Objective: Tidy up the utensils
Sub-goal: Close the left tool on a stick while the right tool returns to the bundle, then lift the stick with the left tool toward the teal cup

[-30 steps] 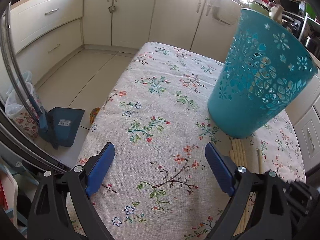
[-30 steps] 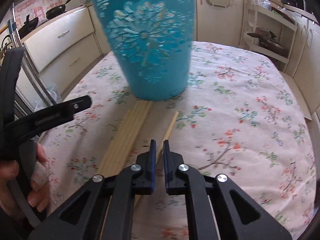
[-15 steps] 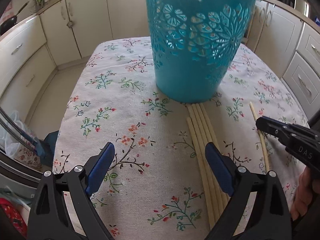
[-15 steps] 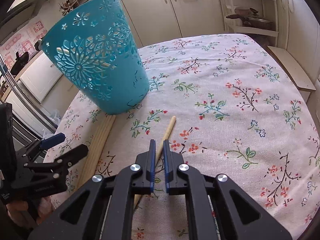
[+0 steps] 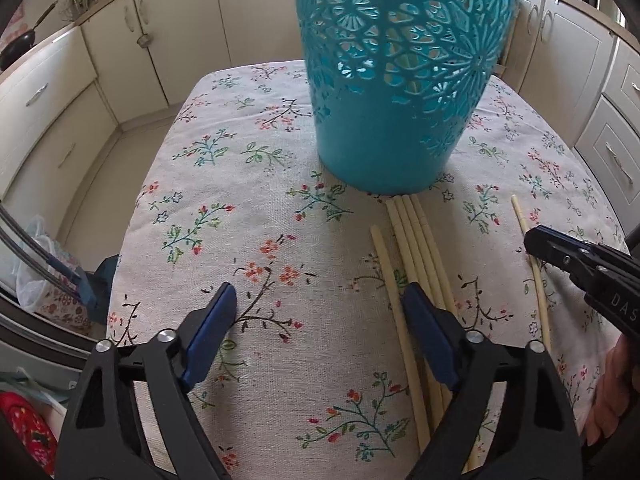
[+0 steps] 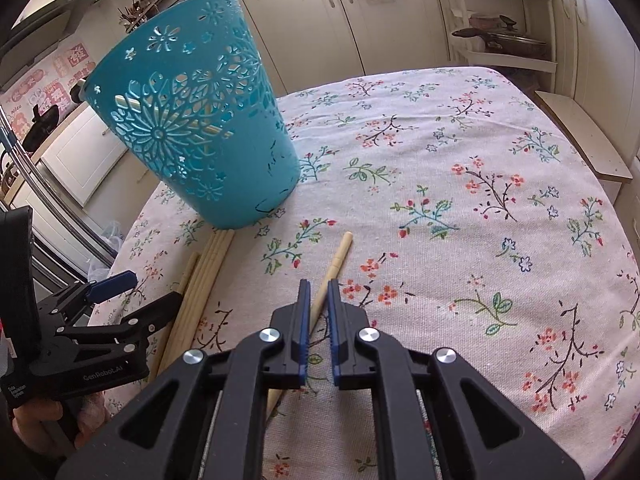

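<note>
- Covering the table, a floral cloth (image 6: pixel 460 184) fills a kitchen lined with cream cabinets (image 6: pixel 320 12).
- Teal basket (image 5: pixel 400 80) stands upright; the bundled chopsticks (image 5: pixel 416 240) touch its base.
- Lone chopstick (image 6: pixel 340 256) lies apart.
- Right gripper (image 6: pixel 319 300), narrowly parted, straddles it: pinch squarely.
- Left gripper (image 5: pixel 320 312) gapes wide, empty.

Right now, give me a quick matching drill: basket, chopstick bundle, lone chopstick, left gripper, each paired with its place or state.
Things:
1. basket
2. chopstick bundle
3. lone chopstick
4. left gripper

Places or states:
A. fingers wide apart, holding nothing
B. runs between the right gripper's narrow-set fingers
C. upright on the cloth
D. lying side by side, ends at the basket's base

Pairs: 1-C, 2-D, 3-B, 4-A
</note>
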